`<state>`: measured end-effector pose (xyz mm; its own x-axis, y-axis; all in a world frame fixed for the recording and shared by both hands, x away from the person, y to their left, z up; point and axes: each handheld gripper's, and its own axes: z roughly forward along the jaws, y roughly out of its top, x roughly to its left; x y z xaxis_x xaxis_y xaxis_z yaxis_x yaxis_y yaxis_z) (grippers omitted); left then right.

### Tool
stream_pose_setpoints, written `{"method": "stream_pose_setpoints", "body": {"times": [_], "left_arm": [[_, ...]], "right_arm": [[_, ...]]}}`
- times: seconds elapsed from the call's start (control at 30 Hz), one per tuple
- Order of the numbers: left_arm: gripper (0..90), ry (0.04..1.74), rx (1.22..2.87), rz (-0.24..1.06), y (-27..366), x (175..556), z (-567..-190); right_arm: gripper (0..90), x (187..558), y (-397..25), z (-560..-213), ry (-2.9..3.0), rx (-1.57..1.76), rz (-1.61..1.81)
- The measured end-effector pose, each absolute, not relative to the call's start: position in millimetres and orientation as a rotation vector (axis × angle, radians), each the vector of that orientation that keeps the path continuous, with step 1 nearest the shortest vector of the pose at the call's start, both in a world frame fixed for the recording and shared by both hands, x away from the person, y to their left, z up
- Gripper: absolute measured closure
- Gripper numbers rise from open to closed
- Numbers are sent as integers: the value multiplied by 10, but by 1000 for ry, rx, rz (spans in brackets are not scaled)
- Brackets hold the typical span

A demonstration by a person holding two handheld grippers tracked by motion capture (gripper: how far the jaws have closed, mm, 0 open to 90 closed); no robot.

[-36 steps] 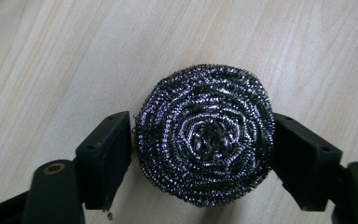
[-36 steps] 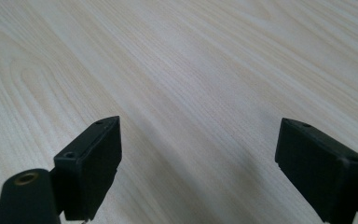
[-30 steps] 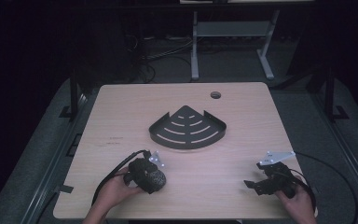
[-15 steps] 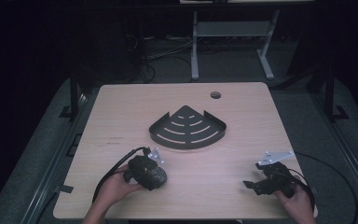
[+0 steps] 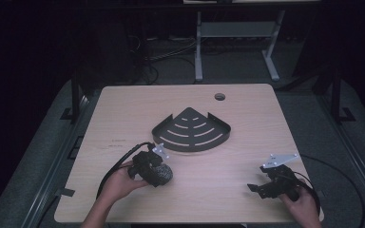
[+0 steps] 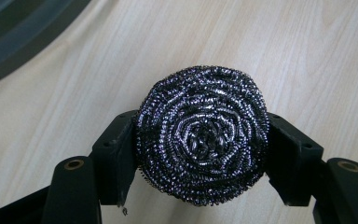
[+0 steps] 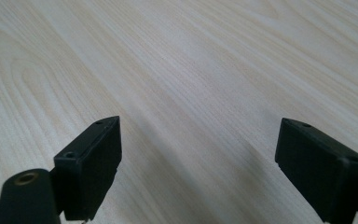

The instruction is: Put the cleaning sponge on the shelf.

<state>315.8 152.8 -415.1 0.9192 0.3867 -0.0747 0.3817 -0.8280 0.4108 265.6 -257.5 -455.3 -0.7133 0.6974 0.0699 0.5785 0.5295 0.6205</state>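
Left gripper (image 6: 200,154) is clamping the round dark steel-wool scouring pad (image 6: 203,135) between both jaws, low over the light wooden table (image 5: 123,118), near left; right gripper (image 7: 198,154) is gaping wide, holding nothing, near right.

Slotted black corner shelf (image 5: 192,130) (perhaps metal) mid-table (image 5: 123,109)

a dim lab: bare wooden table (image 5: 123,109), floor cables (image 5: 171,54), metal stand (image 5: 237,33) behind.

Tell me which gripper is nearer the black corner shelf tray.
Left. The left gripper, shut on the steel wool scourer, sits just before the black corner shelf tray's near-left edge; the right gripper rests open near the table's near-right corner.
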Motion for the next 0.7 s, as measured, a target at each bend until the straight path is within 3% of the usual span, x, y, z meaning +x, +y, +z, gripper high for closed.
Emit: {"method": "stream_pose_setpoints", "body": {"times": [0.7], "left_arm": [[328,517,2678,-16,1336,3410,-3993]], "right_arm": [[142,2678,-2575,-4558,2576,1111,947]]}}
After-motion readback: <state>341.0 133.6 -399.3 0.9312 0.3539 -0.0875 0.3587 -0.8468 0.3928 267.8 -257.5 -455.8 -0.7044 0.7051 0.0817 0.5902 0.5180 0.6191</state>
